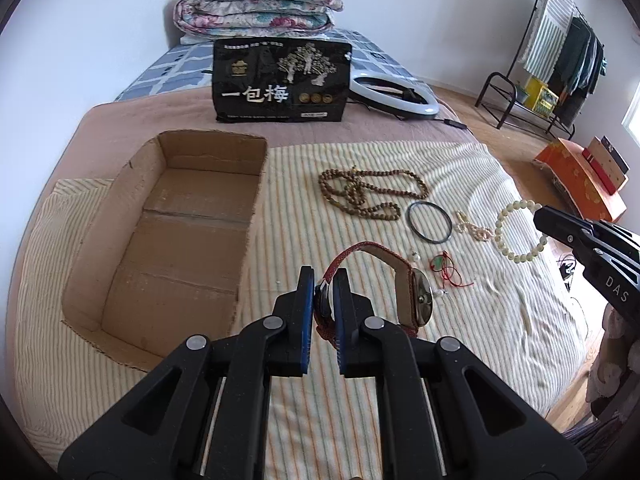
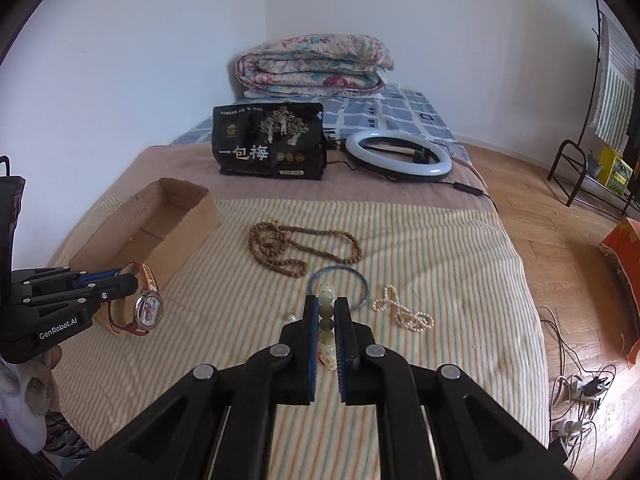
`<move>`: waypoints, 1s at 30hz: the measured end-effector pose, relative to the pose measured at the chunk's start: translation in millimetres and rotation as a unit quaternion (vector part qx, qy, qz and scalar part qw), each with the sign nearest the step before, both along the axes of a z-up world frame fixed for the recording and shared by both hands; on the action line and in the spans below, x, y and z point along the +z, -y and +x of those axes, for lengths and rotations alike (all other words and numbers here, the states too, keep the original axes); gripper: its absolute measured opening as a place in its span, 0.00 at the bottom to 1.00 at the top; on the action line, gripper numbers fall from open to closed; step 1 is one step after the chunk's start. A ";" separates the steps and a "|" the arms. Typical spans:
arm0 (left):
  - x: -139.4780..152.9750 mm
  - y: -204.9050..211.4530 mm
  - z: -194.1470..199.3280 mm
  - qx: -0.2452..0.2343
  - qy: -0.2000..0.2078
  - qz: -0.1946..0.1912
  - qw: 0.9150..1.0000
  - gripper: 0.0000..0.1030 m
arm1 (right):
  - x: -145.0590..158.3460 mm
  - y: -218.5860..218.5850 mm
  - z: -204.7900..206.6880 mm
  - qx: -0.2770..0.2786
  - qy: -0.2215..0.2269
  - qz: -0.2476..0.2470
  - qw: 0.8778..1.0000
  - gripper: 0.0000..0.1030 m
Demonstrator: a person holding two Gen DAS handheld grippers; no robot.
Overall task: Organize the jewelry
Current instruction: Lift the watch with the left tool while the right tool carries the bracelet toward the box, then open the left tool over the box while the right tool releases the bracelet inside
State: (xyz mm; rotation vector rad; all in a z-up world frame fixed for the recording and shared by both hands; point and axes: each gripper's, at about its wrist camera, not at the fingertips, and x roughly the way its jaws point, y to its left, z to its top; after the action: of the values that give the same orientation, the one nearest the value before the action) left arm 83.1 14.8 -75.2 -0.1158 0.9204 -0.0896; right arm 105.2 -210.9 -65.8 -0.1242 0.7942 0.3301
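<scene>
My left gripper (image 1: 324, 292) is shut on the red strap of a wristwatch (image 1: 416, 300) and holds it above the striped blanket, right of the open cardboard box (image 1: 160, 240). The watch also shows in the right wrist view (image 2: 146, 306). My right gripper (image 2: 325, 316) is shut on a pale bead bracelet (image 2: 326, 332), also seen from the left wrist view (image 1: 520, 230). On the blanket lie a brown bead necklace (image 2: 296, 246), a dark bangle (image 2: 340, 286), a pearl strand (image 2: 404, 310) and a small red-string charm (image 1: 442, 266).
A black snack bag (image 1: 280, 80) stands behind the box, with a ring light (image 1: 394, 94) beside it and a folded quilt (image 1: 256, 4) at the bed's head. A clothes rack (image 1: 560, 60) and orange bags (image 1: 580, 176) stand on the floor to the right.
</scene>
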 end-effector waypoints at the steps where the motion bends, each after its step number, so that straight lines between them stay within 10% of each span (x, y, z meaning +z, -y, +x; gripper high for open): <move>1: 1.5 -7.1 -0.6 0.007 0.002 -0.001 1.000 0.07 | 3.3 -8.3 1.6 0.007 0.003 0.003 1.000 0.04; 30: -33.6 -175.6 -10.1 0.183 -0.035 0.005 0.983 0.07 | -27.5 -219.1 40.0 0.172 -0.010 0.038 0.984 0.05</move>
State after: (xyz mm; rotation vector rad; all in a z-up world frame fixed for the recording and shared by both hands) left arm 73.0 190.4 -108.8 -0.2779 0.9556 0.2614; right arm 145.3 8.3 -93.3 -0.1877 0.7783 0.6884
